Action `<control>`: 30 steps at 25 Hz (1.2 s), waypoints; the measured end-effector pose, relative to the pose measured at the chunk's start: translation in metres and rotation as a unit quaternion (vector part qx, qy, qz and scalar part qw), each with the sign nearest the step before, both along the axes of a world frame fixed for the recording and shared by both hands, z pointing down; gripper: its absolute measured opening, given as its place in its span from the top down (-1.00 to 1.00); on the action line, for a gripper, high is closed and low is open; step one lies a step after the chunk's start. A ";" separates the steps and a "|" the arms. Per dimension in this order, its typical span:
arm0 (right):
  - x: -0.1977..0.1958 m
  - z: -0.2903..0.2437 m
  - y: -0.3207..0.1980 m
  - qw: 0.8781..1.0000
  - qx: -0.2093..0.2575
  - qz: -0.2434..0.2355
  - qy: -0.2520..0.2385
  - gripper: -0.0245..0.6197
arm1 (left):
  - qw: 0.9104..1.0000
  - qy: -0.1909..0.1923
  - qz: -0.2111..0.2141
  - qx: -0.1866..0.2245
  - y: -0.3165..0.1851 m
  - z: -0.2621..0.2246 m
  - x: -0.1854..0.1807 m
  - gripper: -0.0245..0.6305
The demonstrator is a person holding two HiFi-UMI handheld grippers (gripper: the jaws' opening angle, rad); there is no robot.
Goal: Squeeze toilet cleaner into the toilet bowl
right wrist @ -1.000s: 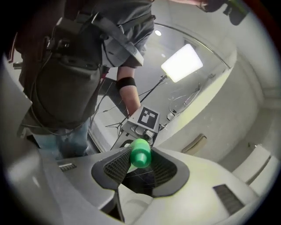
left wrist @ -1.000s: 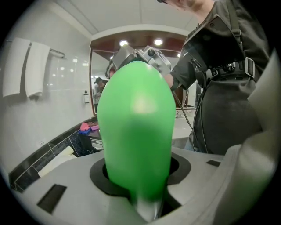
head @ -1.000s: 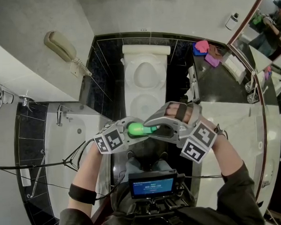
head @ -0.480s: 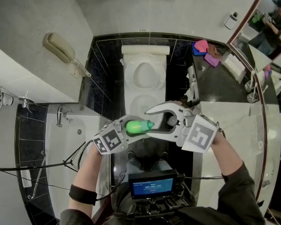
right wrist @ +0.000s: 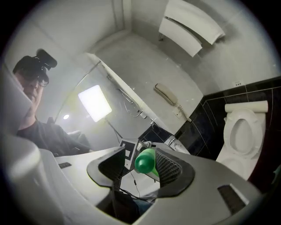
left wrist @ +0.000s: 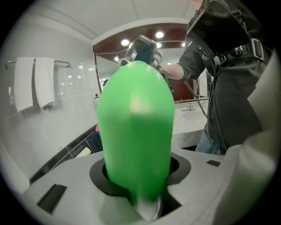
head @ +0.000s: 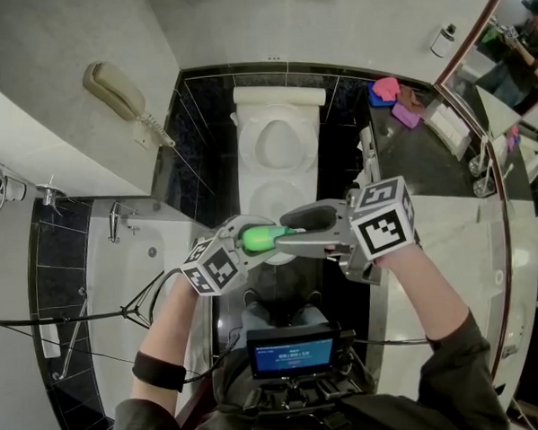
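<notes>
Left gripper [head: 237, 242] is clamped on the body of the green cleaner bottle [head: 263, 239], which lies roughly level with its narrow end toward the right gripper [head: 293, 233]. The right jaws stand apart and have just been opening. The bottle's tip sits between them, close against one ribbed pad, but they are not pressing on it. I cannot tell whether the cap is on or off. Toilet [head: 278, 151] is ahead with the lid up and the bowl open, and no cleaner shows in it. The bottle is held in front of the bowl's near rim, not tipped down into it. Judged progress: bottle in hand and the cap end being worked. Left to do: aim the nozzle into the bowl and squeeze.
</notes>
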State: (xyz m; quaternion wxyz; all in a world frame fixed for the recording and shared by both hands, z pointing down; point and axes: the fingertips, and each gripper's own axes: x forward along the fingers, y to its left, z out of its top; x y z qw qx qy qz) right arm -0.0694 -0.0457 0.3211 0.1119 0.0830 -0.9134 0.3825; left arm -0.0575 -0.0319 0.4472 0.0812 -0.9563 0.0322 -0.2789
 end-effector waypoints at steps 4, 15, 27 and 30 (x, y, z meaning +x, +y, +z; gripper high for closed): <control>-0.006 0.010 0.005 1.000 0.010 -0.014 0.024 0.38 | 1.000 0.001 -0.005 -0.007 0.000 0.000 -0.001 0.37; -0.008 0.004 0.027 0.916 0.356 -0.134 0.129 0.49 | 0.999 0.000 0.022 -0.040 0.013 0.000 -0.001 0.37; -0.007 0.017 0.043 0.757 0.600 -0.183 0.182 0.39 | 0.998 -0.002 0.038 -0.055 0.026 0.002 0.000 0.37; -0.006 0.019 0.043 0.755 0.601 -0.181 0.188 0.34 | 0.998 0.001 0.037 -0.056 0.027 0.001 0.000 0.37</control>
